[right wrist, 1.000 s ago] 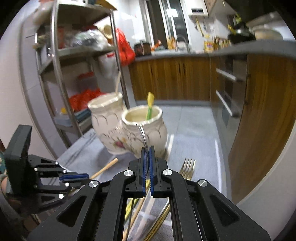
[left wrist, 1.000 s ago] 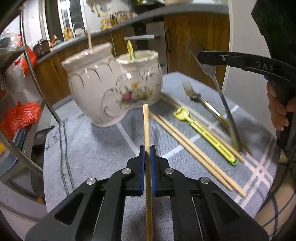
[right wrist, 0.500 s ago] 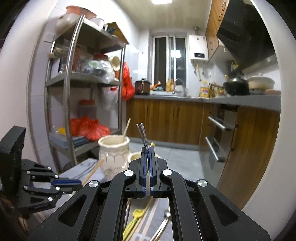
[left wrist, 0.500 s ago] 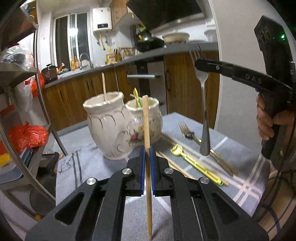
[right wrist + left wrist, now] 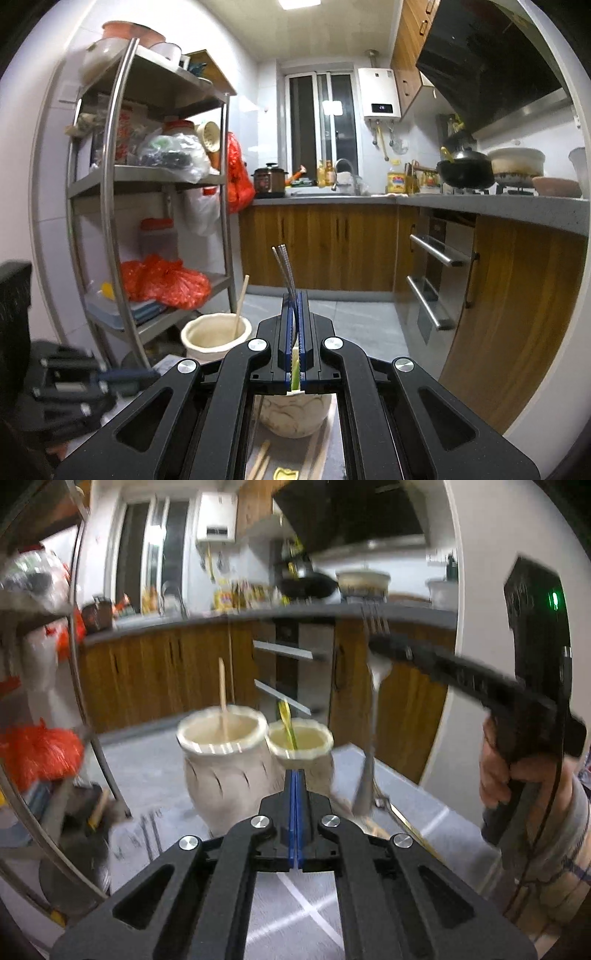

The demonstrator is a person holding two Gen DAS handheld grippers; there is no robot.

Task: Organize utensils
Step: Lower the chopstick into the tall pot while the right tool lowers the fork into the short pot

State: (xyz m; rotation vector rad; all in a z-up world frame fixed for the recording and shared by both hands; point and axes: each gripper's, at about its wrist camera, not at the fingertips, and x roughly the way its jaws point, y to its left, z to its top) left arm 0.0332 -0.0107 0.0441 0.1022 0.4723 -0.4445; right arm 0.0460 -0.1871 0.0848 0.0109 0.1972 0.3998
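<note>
Two cream ceramic jars stand on the grey cloth: the left jar (image 5: pixel 221 746) holds a wooden chopstick (image 5: pixel 222 698), the right jar (image 5: pixel 301 744) holds a yellow-green utensil (image 5: pixel 287 720). My left gripper (image 5: pixel 295 786) is shut, raised in front of the jars; the chopstick it gripped is edge-on and barely visible between the pads. My right gripper (image 5: pixel 293 314) is shut on a silver fork (image 5: pixel 284 273), tines up, directly above the right jar (image 5: pixel 291 413). The fork (image 5: pixel 373 709) hangs to the right of the jars in the left wrist view.
More chopsticks (image 5: pixel 260 461) and a yellow spoon (image 5: pixel 286 473) lie on the cloth below. A gold fork (image 5: pixel 399 816) lies right of the jars. A steel shelf rack (image 5: pixel 110 221) stands left; wooden cabinets (image 5: pixel 317 247) behind.
Both grippers rose and tilted up. The right gripper carried the fork over the right jar. The chopstick in the left gripper has turned edge-on and dropped out of clear view.
</note>
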